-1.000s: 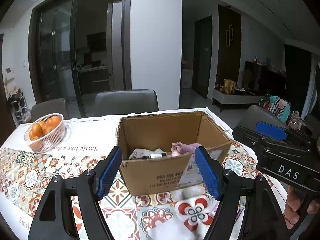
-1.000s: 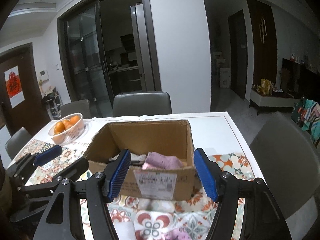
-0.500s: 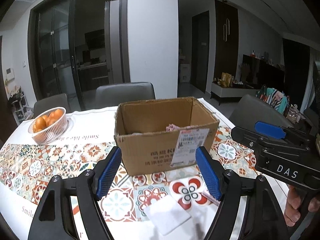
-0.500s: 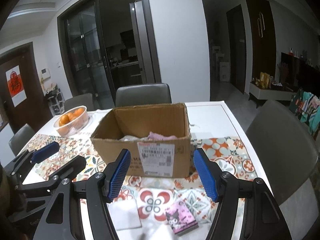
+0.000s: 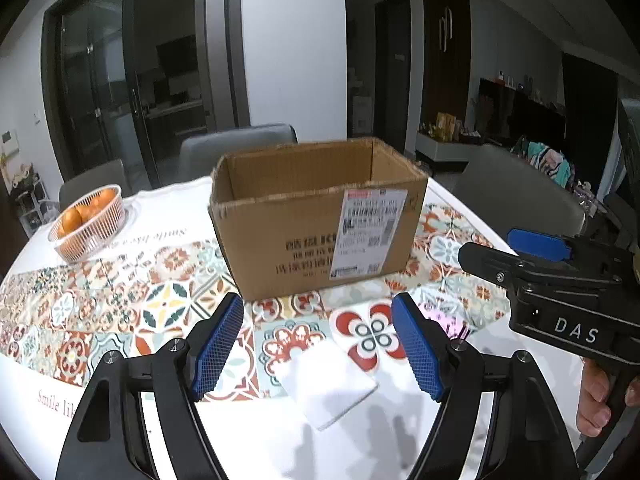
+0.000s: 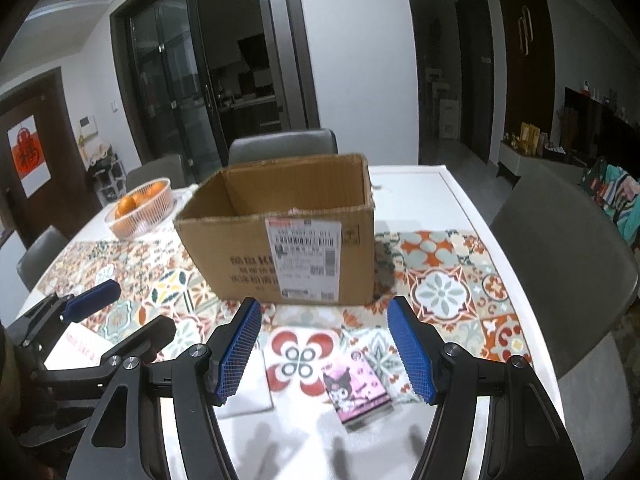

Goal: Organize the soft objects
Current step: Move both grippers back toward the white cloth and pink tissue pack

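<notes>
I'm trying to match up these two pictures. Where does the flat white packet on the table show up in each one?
Left wrist view: the white packet lies low in the middle, between the left gripper fingers.
Right wrist view: the white packet sits lower left of centre, partly behind the right gripper left finger.
Shared landmark: the cardboard box with its white label.

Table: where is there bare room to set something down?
Free: the table right of the cardboard box out to its edge, and the stretch between the box and the orange basket. Crowded: in front of the box, by the white pack and pink pack.
</notes>
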A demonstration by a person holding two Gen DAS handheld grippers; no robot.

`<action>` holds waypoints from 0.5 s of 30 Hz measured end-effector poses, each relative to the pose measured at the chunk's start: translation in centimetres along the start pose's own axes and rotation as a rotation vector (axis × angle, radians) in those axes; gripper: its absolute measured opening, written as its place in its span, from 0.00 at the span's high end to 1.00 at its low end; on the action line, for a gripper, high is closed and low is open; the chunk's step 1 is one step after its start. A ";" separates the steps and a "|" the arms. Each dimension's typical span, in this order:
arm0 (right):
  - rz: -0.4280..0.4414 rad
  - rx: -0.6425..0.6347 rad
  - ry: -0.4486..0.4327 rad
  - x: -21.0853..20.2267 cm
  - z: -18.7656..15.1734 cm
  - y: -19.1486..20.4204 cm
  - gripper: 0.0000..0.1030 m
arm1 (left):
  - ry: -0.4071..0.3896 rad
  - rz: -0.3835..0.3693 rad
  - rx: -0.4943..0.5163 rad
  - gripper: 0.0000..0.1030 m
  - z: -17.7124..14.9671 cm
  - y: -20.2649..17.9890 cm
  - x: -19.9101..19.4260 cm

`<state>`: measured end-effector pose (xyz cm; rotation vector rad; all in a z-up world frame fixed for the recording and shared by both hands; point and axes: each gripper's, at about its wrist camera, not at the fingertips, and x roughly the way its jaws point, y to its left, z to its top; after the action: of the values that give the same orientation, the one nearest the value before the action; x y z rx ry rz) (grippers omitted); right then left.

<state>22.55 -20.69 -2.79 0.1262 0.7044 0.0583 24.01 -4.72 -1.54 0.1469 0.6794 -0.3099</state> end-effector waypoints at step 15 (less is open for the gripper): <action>-0.004 -0.017 0.152 3.3 -2.9 0.0 0.35 | 0.158 -0.027 -0.017 0.26 -3.3 -0.1 3.7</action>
<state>23.14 -20.07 -7.13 0.1049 0.8555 0.0705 24.74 -4.90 -6.50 0.1468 0.8405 -0.3208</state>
